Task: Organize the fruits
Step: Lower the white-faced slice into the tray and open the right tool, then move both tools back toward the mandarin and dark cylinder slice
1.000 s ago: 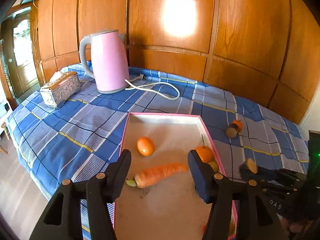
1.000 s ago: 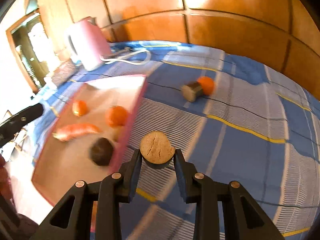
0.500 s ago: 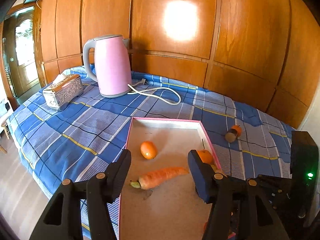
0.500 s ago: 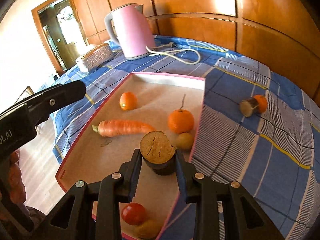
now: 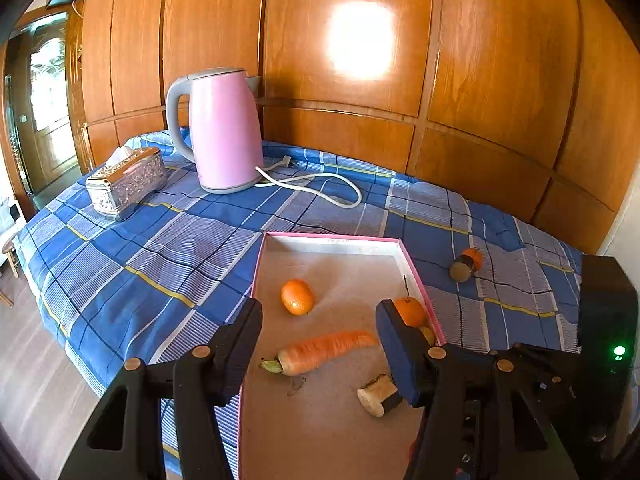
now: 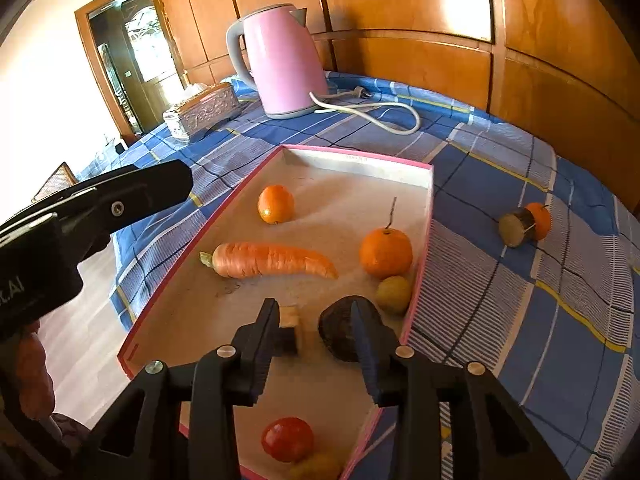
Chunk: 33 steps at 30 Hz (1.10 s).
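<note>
A pink-rimmed tray point(image 6: 352, 158) on the blue checked cloth holds a carrot point(image 6: 272, 260), a small orange point(image 6: 276, 204), a stemmed orange point(image 6: 386, 252), a dark fruit point(image 6: 344, 332) and a tomato point(image 6: 287, 438). My right gripper point(image 6: 314, 312) hovers low over the tray with its jaws opening. A brown cut piece point(image 6: 290, 330) lies loose on the tray floor beside the left finger, not pressed. My left gripper point(image 5: 318, 320) stands open and empty above the carrot point(image 5: 324, 350), with the cut piece point(image 5: 378, 396) by its right finger. Another cut piece with an orange point(image 6: 524, 224) sits on the cloth, right of the tray.
A pink kettle point(image 5: 224, 132) with a white cord point(image 5: 320, 188) stands at the back, a silver tissue box point(image 5: 126, 182) to its left. Wood panelling closes the far side. The table edge drops to the floor on the left.
My right gripper carried the cut piece left from above the cloth to over the tray, then its jaws parted and the piece dropped onto the tray floor. The left gripper kept still.
</note>
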Motion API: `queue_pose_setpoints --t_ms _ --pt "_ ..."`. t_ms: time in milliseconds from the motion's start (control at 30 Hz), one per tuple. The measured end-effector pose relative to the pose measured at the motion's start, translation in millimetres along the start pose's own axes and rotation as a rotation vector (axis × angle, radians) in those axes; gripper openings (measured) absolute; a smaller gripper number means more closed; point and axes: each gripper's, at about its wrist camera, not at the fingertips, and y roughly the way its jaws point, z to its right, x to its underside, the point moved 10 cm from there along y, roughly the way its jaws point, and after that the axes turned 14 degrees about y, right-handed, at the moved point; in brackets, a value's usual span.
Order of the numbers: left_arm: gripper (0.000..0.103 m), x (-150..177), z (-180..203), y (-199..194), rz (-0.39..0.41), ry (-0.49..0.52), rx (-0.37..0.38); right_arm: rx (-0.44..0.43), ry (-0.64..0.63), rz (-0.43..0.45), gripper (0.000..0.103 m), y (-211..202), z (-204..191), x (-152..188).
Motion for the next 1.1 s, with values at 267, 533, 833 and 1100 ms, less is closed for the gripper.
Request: queue_pose_setpoints --t_ms 267,533,833,1100 --pt "0.06 2.3 16.9 3.5 -0.019 0.04 0.023 0.09 0.075 0.087 0.039 -21.0 37.6 -9.4" --pt "0.061 1.8 38.3 6.5 -0.031 0.09 0.047 0.224 0.136 0.216 0.051 -53.6 85.6 -21.4" --pt "0.063 3.8 70.4 20.4 -0.076 0.156 0.124 0.55 0.239 0.293 0.061 -83.5 162.9 -24.0" --pt "0.063 -2.6 95.2 44.0 -0.144 0.147 0.197 0.409 0.443 0.183 0.061 -67.6 207.3 3.2"
